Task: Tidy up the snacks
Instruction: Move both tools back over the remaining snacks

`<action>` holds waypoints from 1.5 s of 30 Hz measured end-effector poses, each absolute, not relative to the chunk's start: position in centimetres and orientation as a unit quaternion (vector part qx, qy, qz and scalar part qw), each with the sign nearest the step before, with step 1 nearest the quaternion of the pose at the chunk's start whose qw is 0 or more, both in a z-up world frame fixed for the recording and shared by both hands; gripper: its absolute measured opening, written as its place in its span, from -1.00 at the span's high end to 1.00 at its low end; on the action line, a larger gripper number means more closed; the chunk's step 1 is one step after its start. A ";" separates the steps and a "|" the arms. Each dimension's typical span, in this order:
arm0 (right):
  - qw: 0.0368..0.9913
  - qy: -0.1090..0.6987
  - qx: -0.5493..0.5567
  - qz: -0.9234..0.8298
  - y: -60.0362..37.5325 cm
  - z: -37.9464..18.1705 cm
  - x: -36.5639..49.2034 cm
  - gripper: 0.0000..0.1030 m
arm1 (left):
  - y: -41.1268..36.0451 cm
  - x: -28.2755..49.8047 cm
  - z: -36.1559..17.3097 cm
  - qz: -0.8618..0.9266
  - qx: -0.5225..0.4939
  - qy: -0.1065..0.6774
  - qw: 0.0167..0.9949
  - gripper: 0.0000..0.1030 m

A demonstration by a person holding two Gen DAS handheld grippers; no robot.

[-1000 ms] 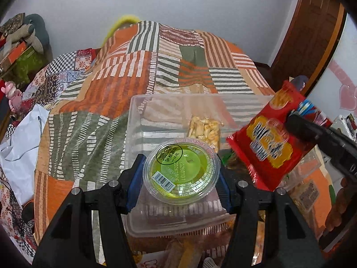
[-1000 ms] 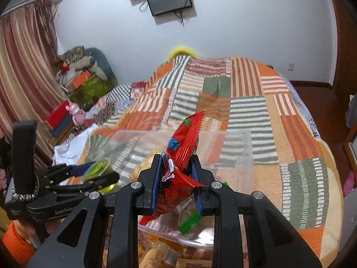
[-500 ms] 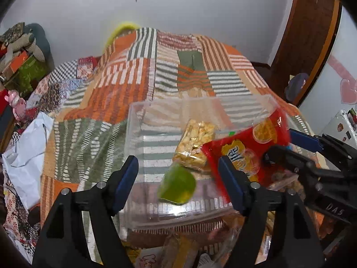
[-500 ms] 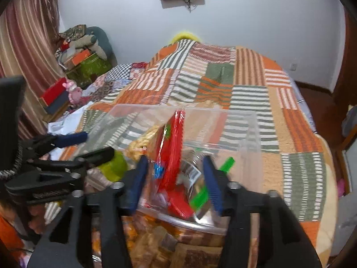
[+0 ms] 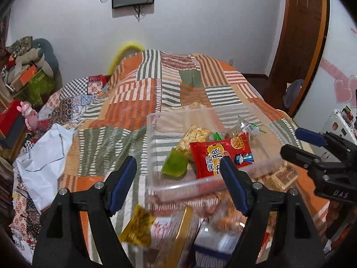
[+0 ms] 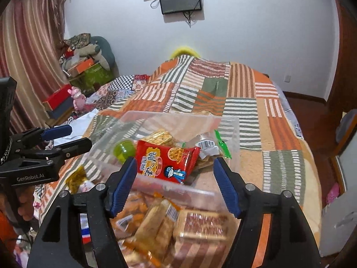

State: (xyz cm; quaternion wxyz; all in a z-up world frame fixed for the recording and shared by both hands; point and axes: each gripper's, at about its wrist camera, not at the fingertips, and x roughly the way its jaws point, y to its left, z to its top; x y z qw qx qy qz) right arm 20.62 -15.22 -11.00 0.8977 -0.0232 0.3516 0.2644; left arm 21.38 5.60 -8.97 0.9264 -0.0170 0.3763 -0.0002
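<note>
A clear plastic bin [image 5: 156, 178] [image 6: 232, 125] sits on the patchwork bedspread. Inside lie a green jelly cup [image 5: 175, 164] [image 6: 123, 150] on its side, a red snack packet [image 5: 221, 154] [image 6: 167, 160], a packet of peanut brittle [image 5: 194, 137] [image 6: 159, 137] and a clear packet with green ends [image 5: 247, 127] [image 6: 209, 145]. My left gripper [image 5: 178, 176] is open and empty, pulled back in front of the bin. My right gripper [image 6: 174, 174] is open and empty, just before the bin's near wall. Each gripper shows in the other's view, left [image 6: 58, 138], right [image 5: 312, 145].
Loose snacks lie in front of the bin: a gold packet [image 5: 138, 227], several wrapped bars [image 6: 156, 225] and a biscuit pack [image 6: 200, 225]. A white cloth [image 5: 42, 156] lies at the bed's left. Boxes and a pink toy [image 6: 77, 98] stand left; a door [image 5: 296, 44] is right.
Both grippers opened and let go: the jelly cup and the red packet dropped into the bin. Both grippers then drew back and up from the bin.
</note>
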 end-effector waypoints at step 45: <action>0.813 0.450 -0.032 0.367 -13.1 -19.1 6.9 0.20 | 7.2 7.0 -16.1 0.011 -0.047 0.438 0.898 -0.61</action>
